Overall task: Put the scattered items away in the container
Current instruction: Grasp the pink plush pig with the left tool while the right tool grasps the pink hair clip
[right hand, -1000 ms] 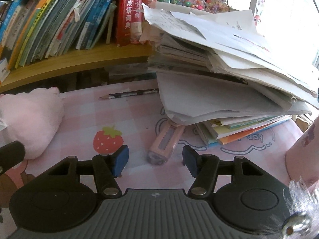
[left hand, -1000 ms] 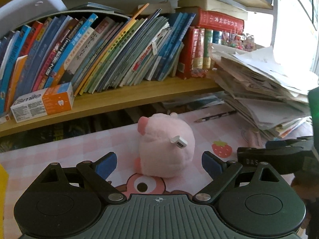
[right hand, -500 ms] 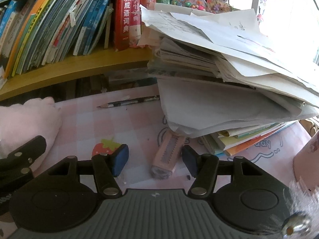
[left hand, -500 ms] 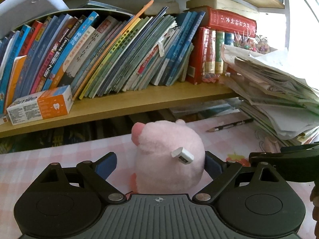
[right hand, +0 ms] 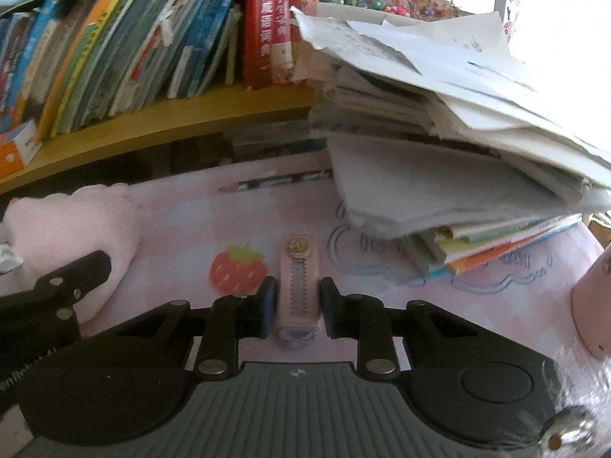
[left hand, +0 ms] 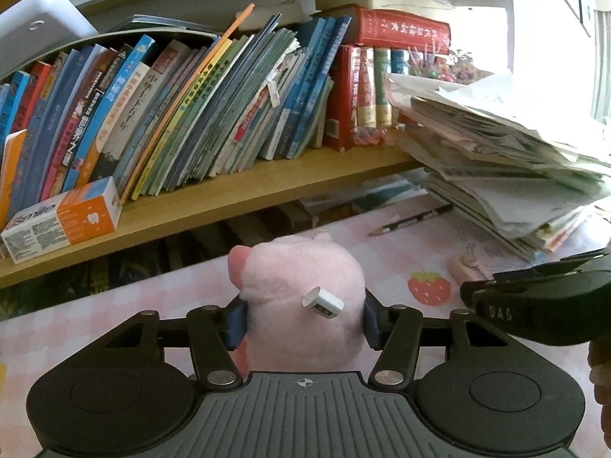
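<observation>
We squeeze the soft, light pink plush toy (left hand: 301, 301) mid-body between our closing left gripper (left hand: 303, 320) jaws; our right gripper (right hand: 294, 305) jaws clamp the stiff pink eraser case (right hand: 298, 290) by its sides.

Daylight floods in from about 1 to 2 o'clock in both views, blowing the window (left hand: 550, 19) out to pure white. The shelf (left hand: 236, 187) bows under fisheye distortion and its underside (left hand: 152, 259) lies in deep shadow. The right wrist view is softer: the paper stack (right hand: 458, 175) and pencil (right hand: 275, 181) look blurred.
</observation>
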